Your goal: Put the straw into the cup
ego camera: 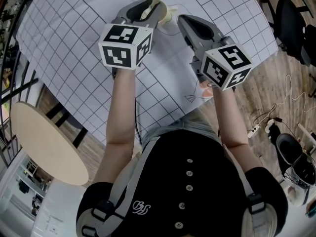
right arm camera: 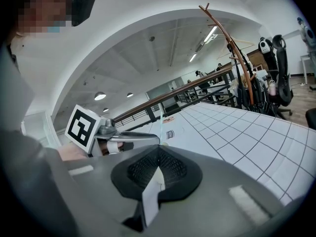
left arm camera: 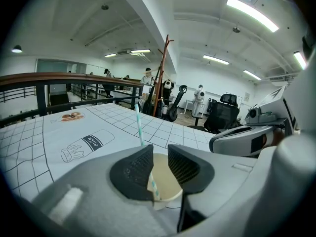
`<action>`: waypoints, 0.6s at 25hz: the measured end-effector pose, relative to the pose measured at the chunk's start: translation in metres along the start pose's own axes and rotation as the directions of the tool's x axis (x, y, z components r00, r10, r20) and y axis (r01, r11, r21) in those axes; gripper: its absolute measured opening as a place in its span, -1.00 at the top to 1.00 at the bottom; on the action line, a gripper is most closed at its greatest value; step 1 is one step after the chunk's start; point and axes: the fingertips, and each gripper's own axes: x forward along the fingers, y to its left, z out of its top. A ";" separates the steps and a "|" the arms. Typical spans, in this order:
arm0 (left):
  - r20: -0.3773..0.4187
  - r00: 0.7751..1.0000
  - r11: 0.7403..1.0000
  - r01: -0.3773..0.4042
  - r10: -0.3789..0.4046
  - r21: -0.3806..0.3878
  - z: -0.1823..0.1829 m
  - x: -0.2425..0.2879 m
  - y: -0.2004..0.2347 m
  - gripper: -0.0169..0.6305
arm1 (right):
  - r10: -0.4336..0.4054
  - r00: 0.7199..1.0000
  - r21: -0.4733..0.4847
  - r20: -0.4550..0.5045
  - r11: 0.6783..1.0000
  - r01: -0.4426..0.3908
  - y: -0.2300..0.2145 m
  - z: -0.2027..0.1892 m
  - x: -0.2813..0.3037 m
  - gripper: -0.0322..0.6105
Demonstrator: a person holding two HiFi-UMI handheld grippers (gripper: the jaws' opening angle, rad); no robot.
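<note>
A cream paper cup (left arm camera: 165, 184) stands on the grid-printed table sheet (ego camera: 69, 38) with a blue-and-white striped straw (left arm camera: 139, 125) leaning up out of it. My left gripper (left arm camera: 159, 157) is shut on the cup, its dark pads at either side of the rim. In the head view the cup (ego camera: 168, 15) shows at the tip of the left gripper (ego camera: 158, 11). Just right of the cup, my right gripper (ego camera: 181, 19) is raised. Its jaws (right arm camera: 158, 154) are shut on a white paper strip (right arm camera: 150, 194).
A milk-bottle drawing (left arm camera: 89, 144) is printed on the sheet left of the cup. Beside the sheet stand a round wooden table (ego camera: 44, 142) at the left and an office chair (ego camera: 291, 19) at the right. Cables (ego camera: 269, 122) lie on the floor.
</note>
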 end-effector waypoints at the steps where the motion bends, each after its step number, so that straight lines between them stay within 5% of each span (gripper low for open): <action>1: 0.003 1.000 1.000 -0.003 0.003 0.000 0.001 -0.002 0.000 0.65 | -0.001 1.000 -0.003 0.002 1.000 0.001 0.001 0.002 -0.001 0.90; 15: 0.095 0.994 0.997 0.059 -0.055 -0.039 0.005 -0.065 -0.044 0.70 | 0.029 0.999 -0.077 0.014 0.997 -0.028 0.044 0.018 -0.036 0.90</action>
